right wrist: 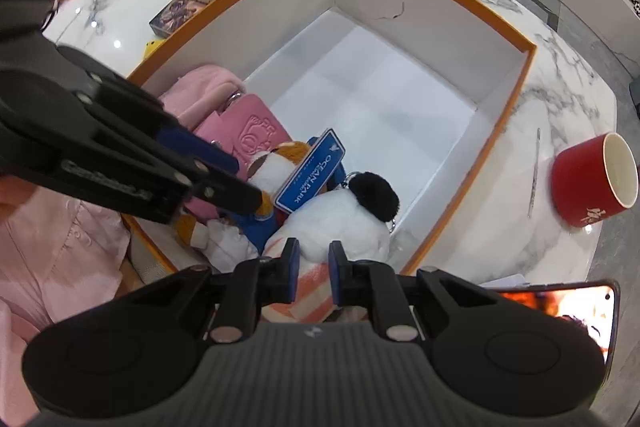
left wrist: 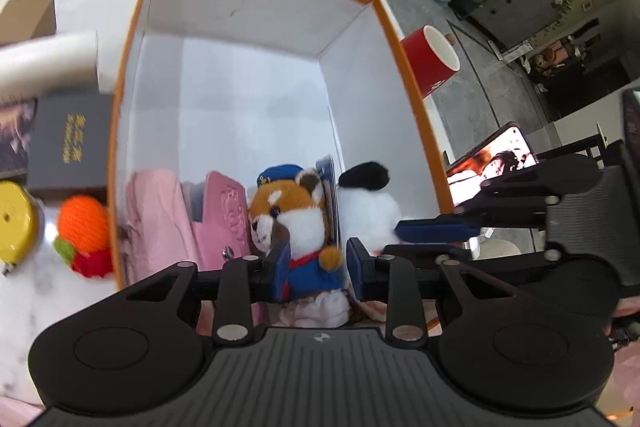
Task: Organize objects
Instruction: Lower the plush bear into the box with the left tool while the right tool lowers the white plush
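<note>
Packing step, judging by the layout: low in both frames, the left gripper point(left wrist: 316, 269) is clamped on a fox plush point(left wrist: 298, 223) inside the orange-rimmed box point(right wrist: 532, 47), while the right gripper point(right wrist: 314, 267) has its jaws nearly together on a white plush point(right wrist: 344, 223) beside it. Next likely needs releasing, then fetching the red mug point(right wrist: 592, 179) at right.
</note>
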`<state>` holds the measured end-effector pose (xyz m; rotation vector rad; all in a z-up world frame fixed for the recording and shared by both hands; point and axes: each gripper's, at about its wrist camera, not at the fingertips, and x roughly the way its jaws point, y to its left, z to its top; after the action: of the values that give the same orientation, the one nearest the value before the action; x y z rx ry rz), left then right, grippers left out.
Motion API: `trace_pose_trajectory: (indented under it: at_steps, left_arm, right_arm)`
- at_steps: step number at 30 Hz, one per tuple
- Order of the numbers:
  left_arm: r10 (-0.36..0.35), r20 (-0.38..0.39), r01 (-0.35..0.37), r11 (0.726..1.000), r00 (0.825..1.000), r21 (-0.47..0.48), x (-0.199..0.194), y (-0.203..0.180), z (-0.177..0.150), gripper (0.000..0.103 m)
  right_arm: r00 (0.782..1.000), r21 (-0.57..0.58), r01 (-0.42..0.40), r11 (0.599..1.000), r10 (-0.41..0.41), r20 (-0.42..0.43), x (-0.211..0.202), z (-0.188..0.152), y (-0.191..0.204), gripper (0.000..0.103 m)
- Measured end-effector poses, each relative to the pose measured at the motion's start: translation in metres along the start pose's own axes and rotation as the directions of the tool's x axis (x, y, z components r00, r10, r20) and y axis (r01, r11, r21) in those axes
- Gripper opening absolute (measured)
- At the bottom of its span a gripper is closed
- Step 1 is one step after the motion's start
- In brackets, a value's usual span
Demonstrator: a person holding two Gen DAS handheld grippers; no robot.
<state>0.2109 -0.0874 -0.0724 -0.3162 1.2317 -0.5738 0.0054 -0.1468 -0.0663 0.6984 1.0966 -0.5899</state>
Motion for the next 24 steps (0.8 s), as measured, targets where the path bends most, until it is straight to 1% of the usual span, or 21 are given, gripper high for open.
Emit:
trace_pose_trajectory:
  at_steps: [5,10,14,16,18,19,22,24]
  left_arm:
    - [0.036,0.012,-0.037,0.998,0.999,0.042,-0.012,-0.001,0.003,0.035]
    - [0.057,0.006,-0.057,0.997,0.998,0.053,-0.015,0.001,0.009,0.036]
    - [0.124,-0.022,-0.12,0.984,0.992,0.133,-0.01,-0.005,0.018,0.039]
    - [0.173,-0.042,-0.161,0.967,0.984,0.197,-0.005,-0.01,0.024,0.04]
    - [0.219,-0.059,-0.196,0.944,0.974,0.265,0.002,-0.017,0.029,0.043]
    - [0.246,-0.07,-0.215,0.93,0.967,0.296,0.006,-0.019,0.03,0.043]
    - [0.337,-0.088,-0.28,0.879,0.937,0.385,0.019,-0.027,0.033,0.044]
    - [0.369,-0.097,-0.297,0.855,0.924,0.426,0.026,-0.032,0.036,0.044]
  right_arm:
    - [0.998,-0.001,-0.021,1.0,0.021,-0.059,0.01,0.01,0.0,0.016]
    - [0.993,-0.001,-0.054,0.999,0.054,-0.109,0.021,0.018,-0.002,0.017]
    - [0.99,-0.02,-0.072,0.997,0.069,-0.122,0.029,0.021,0.005,0.017]
    - [0.991,-0.029,-0.066,0.997,0.062,-0.12,0.03,0.022,0.01,0.017]
    - [0.993,-0.062,-0.052,0.997,0.045,-0.112,0.027,0.023,0.016,0.017]
    - [0.994,-0.072,-0.049,0.996,0.042,-0.104,0.024,0.022,0.017,0.017]
    - [0.996,-0.073,-0.045,0.996,0.04,-0.076,0.013,0.019,0.016,0.017]
    - [0.997,-0.099,-0.019,0.995,0.012,-0.075,0.008,0.016,0.016,0.017]
